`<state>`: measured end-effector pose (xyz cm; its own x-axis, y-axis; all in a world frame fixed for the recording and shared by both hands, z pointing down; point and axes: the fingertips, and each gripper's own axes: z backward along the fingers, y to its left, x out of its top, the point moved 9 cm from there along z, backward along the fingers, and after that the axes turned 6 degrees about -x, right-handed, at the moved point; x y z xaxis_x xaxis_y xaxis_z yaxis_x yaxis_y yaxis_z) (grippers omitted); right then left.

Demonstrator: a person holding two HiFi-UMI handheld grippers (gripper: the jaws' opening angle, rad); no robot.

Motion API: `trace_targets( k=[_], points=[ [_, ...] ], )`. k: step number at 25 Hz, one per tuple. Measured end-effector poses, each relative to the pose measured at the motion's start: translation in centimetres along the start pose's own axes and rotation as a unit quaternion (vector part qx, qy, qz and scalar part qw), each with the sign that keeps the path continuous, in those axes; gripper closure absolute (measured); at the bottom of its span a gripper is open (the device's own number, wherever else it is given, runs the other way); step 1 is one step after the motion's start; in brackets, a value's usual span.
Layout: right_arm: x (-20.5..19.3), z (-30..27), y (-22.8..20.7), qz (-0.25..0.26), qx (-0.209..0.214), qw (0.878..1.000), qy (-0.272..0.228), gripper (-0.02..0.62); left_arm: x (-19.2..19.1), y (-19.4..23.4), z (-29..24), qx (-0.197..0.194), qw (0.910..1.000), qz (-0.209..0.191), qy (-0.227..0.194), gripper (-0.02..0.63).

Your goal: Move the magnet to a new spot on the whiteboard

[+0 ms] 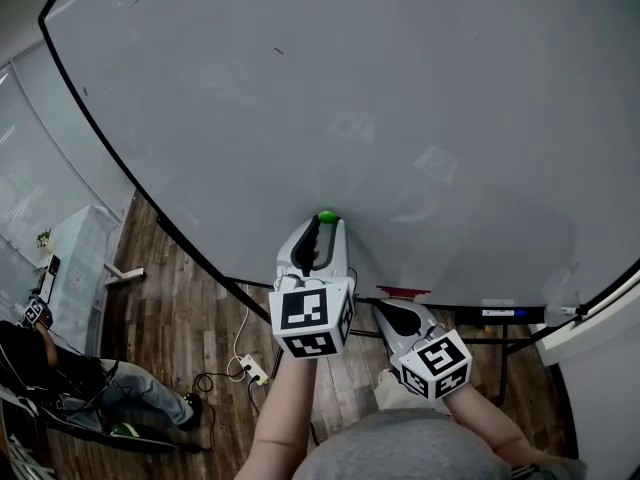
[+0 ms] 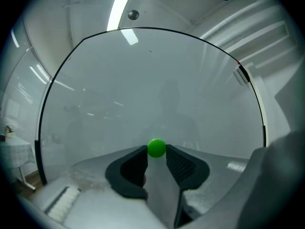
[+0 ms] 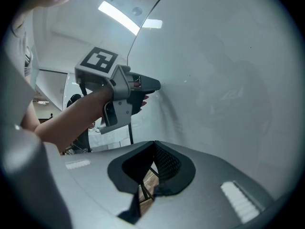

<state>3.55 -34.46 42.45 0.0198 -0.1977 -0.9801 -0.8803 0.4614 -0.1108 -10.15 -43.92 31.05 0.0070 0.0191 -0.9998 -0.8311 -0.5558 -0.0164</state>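
A small round green magnet (image 1: 327, 217) (image 2: 157, 148) sits on the large whiteboard (image 1: 350, 88) (image 2: 152, 89), near its lower edge. My left gripper (image 1: 325, 224) (image 2: 157, 150) points level at the board, and its two black pads touch the magnet on either side. My right gripper (image 1: 385, 308) (image 3: 153, 146) hangs lower and to the right, below the board's bottom edge, with its tips together and nothing between them. In the right gripper view the left gripper (image 3: 153, 86) shows with its tip against the whiteboard (image 3: 228, 80).
A ledge under the board carries a red eraser (image 1: 402, 292) and a marker (image 1: 497, 313). A power strip (image 1: 252, 370) with cables lies on the wood floor. A seated person (image 1: 60, 378) and a white cabinet (image 1: 80, 268) are at the lower left.
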Motion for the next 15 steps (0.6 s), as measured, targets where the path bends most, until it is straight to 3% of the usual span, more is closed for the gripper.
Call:
trace_targets(
  k=[15],
  points=[
    [-0.8,2.4,2.2,0.005,0.001,1.0,0.008,0.606,-1.8,-1.2,4.5,0.001,0.9998,0.019,0.011,0.472]
  ],
)
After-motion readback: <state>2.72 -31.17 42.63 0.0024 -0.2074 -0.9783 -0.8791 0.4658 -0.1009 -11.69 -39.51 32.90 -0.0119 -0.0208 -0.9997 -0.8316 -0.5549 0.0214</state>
